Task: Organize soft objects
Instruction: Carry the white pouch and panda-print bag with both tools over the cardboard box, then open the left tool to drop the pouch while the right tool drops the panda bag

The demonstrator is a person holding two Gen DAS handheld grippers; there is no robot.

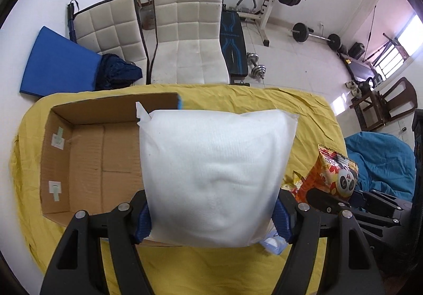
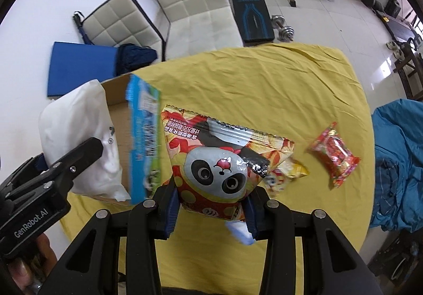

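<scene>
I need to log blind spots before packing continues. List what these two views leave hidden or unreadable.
- Cardboard box floor, left wrist view: its right part is hidden behind the white pillow.
- Small blue-white packet, both views: mostly covered by the panda snack bag and a claw finger.
- Printing on the box flap, right wrist view: blurred.
- Yellow packet, right wrist view: partly hidden behind the snack bag.

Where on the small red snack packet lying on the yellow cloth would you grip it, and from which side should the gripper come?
Probably across the middle of the small red snack packet, coming from above. It lies flat on the yellow cloth, apart from the other packets, so its long side edges are free for the fingers to close on. Its crimped ends look thin and might slip.
</scene>
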